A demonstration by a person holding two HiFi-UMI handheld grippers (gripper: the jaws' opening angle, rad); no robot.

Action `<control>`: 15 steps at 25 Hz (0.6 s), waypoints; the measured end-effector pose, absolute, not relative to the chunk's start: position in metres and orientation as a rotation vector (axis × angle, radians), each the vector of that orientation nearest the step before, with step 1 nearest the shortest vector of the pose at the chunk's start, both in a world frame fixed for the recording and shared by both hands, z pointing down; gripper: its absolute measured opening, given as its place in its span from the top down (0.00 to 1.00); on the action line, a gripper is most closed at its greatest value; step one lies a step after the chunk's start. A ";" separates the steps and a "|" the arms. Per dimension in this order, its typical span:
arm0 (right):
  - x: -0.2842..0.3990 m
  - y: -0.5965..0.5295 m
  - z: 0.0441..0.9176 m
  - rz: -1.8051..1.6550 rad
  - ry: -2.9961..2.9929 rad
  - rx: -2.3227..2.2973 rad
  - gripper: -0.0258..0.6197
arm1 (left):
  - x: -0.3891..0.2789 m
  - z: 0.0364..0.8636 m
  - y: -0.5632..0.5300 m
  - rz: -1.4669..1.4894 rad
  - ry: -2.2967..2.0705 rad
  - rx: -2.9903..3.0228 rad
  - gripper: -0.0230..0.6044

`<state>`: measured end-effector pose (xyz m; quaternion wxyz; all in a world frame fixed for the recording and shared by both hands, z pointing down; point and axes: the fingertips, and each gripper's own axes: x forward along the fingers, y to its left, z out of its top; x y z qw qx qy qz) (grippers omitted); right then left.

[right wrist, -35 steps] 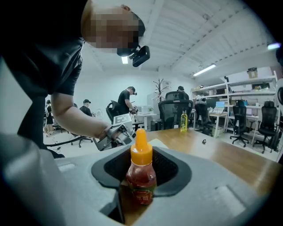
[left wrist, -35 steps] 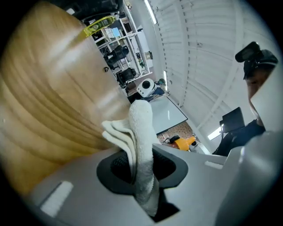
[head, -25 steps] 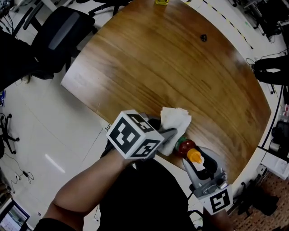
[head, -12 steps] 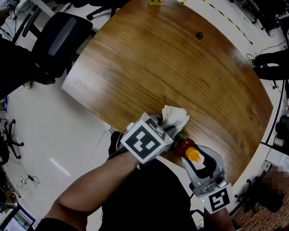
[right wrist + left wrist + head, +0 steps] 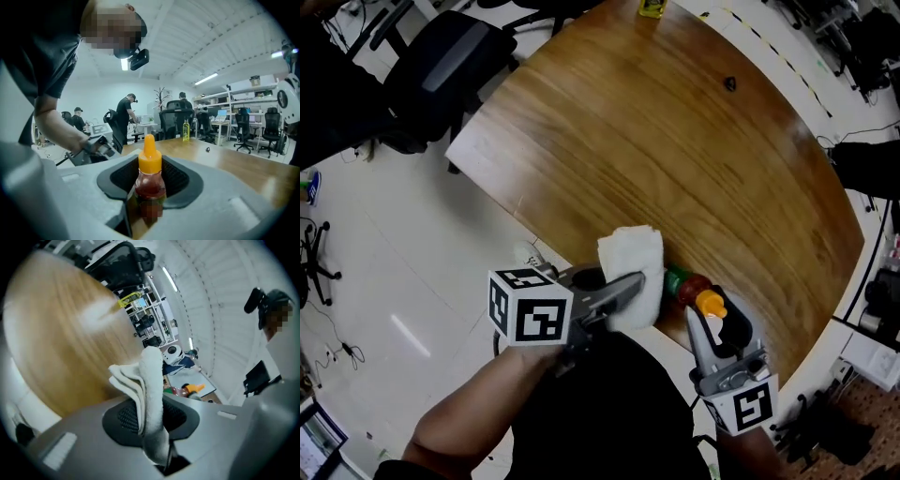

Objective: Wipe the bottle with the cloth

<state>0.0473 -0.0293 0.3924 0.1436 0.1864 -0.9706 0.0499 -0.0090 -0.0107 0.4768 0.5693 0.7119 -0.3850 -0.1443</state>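
Step in hand: you are working on the wipe itself, with both things gripped and brought close together.
Left hand-held gripper [image 5: 152, 417]: it is clamping the folded white cloth [image 5: 149, 380] between its pads, jaws nearly together, with the loose end sticking out past the tips.
Right hand-held gripper [image 5: 150, 185]: it is gripping the bottle [image 5: 150, 180] by its lower body, jaws about halfway closed, with the orange cap [image 5: 149, 157] standing clear above them.
Bottle position: you are holding it up over the near edge of the tabletop [image 5: 675, 150], not resting it there.
Cloth against bottle: in the head view the cloth is sitting just beside the bottle's side. Whether they are touching is not clear, and the right gripper view is showing no cloth on the neck or cap.
Next move: you are probably needing to press the cloth's free end onto the bottle's side and drag it along, while the right grip is holding firm.
Risk: the bottle may be twisting in the jaws under the push.
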 end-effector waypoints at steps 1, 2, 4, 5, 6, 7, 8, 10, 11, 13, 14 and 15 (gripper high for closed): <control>0.048 -0.029 0.392 0.144 -2.800 0.543 0.75 | -0.001 0.472 0.003 -0.391 -0.843 1.664 0.80; 0.047 -0.028 0.391 0.143 -2.802 0.542 0.75 | 0.006 0.465 0.016 -0.431 -0.789 1.676 0.80; 0.045 -0.028 0.391 0.139 -2.808 0.530 0.75 | 0.019 0.451 0.033 -0.495 -0.721 1.730 0.80; 0.044 -0.028 0.391 0.138 -2.811 0.523 0.75 | 0.024 0.445 0.036 -0.533 -0.705 1.748 0.80; 0.043 -0.028 0.392 0.136 -2.814 0.517 0.75 | 0.028 0.440 0.036 -0.585 -0.702 1.747 0.80; 0.043 -0.028 0.392 0.135 -2.815 0.516 0.75 | 0.033 0.438 0.032 -0.651 -0.716 1.729 0.80; 0.043 -0.028 0.392 0.135 -2.814 0.519 0.75 | 0.036 0.436 0.028 -0.723 -0.749 1.702 0.80; 0.043 -0.027 0.392 0.142 -2.813 0.536 0.75 | 0.040 0.434 0.018 -0.853 -0.849 1.651 0.80; 0.042 -0.027 0.392 0.146 -2.814 0.547 0.75 | 0.041 0.434 0.015 -0.904 -0.900 1.628 0.80; 0.042 -0.026 0.391 0.149 -2.820 0.565 0.75 | 0.042 0.437 0.013 -0.984 -0.982 1.580 0.80; 0.042 -0.026 0.391 0.147 -2.823 0.571 0.75 | 0.043 0.438 0.014 -1.012 -1.012 1.561 0.80; 0.042 -0.027 0.391 0.145 -2.825 0.575 0.75 | 0.043 0.440 0.014 -1.031 -1.035 1.550 0.80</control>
